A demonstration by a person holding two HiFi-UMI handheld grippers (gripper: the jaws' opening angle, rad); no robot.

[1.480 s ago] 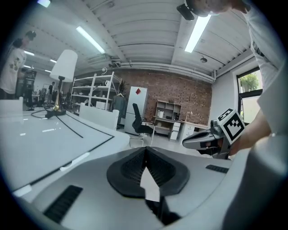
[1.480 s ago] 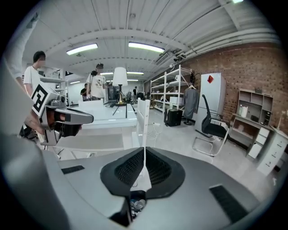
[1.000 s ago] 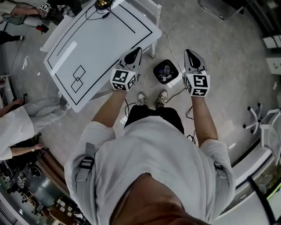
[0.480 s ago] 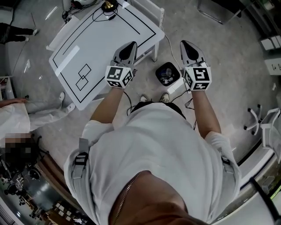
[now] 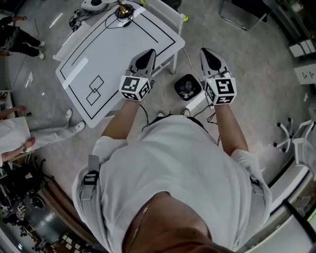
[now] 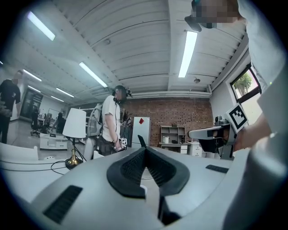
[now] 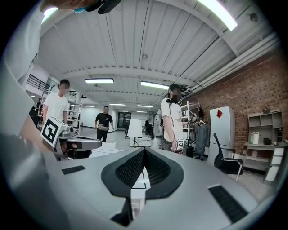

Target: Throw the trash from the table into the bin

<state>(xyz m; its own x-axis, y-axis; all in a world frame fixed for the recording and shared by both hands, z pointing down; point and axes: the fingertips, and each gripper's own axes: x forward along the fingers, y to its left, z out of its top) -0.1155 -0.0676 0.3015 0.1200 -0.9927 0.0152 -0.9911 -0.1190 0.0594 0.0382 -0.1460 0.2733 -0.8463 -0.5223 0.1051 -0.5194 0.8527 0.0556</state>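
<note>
The black bin [image 5: 187, 86] stands on the floor beside the table's near corner, with bits of trash inside it. The white table [image 5: 118, 49] carries black drawn lines and shows no loose trash. My left gripper [image 5: 147, 53] hangs over the table's near right edge, shut, with nothing between its jaws [image 6: 145, 150]. My right gripper [image 5: 206, 52] is held in the air just right of the bin, also shut and empty [image 7: 144, 152]. Both point level, away from my body.
A brass lamp [image 5: 123, 9] and a cable sit at the table's far end. A white power strip [image 5: 195, 103] lies on the floor by the bin. A person in white [image 5: 15, 136] stands at the left, and a chair base [image 5: 289, 138] at the right. Other people stand ahead [image 7: 173, 119].
Both grippers have risen, shifted toward the top of the head view and stayed shut. My feet have slipped out of sight under my body. The person in white at the left has shifted.
</note>
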